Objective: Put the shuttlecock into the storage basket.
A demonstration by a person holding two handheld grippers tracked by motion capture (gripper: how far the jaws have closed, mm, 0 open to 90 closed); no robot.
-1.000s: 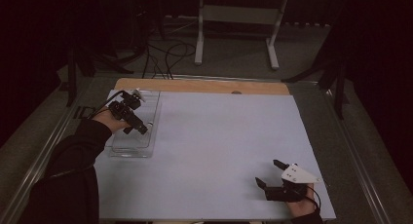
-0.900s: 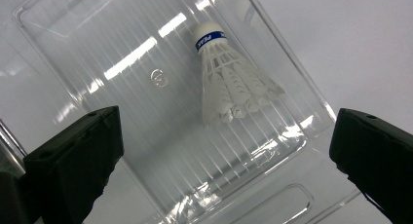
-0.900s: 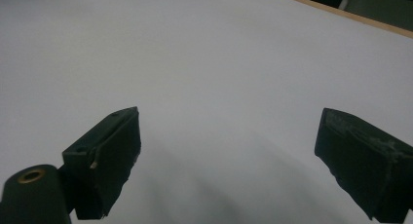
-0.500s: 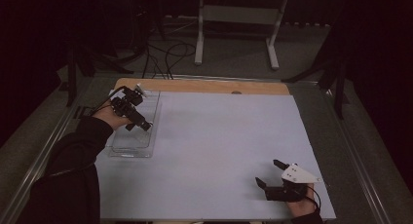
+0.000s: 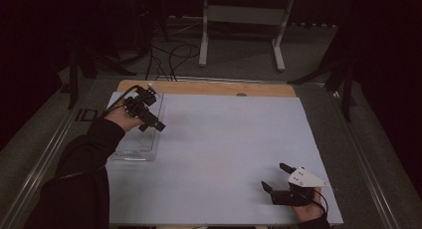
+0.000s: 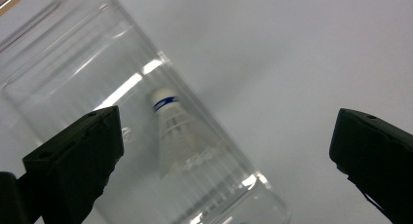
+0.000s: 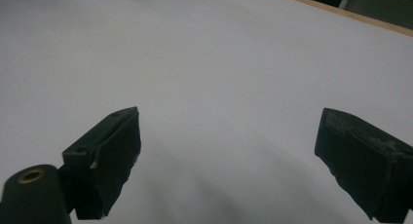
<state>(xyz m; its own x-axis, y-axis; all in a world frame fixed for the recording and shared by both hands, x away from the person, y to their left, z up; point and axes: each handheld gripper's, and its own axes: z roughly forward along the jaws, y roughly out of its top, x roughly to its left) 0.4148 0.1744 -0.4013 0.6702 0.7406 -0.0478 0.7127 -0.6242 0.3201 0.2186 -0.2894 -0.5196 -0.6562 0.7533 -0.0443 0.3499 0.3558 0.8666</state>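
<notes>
Clear plastic tray (image 5: 130, 152) lies along the desk's (image 5: 224, 139) left edge with a white shuttlecock (image 6: 176, 134) inside; the left gripper (image 5: 149, 120) hovers above it, jaws wide apart; the right gripper (image 5: 276, 181) rests near the front right corner, jaws spread and empty

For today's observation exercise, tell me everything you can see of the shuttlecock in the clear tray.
The shuttlecock is white, with a rounded cap ringed by a blue band and a flared, ribbed skirt that looks like feather or plastic; blur hides finer detail. It lies on its side inside the clear plastic tray, cap pointing away from the camera. The left gripper hangs above it with jaws wide apart, touching nothing.
</notes>
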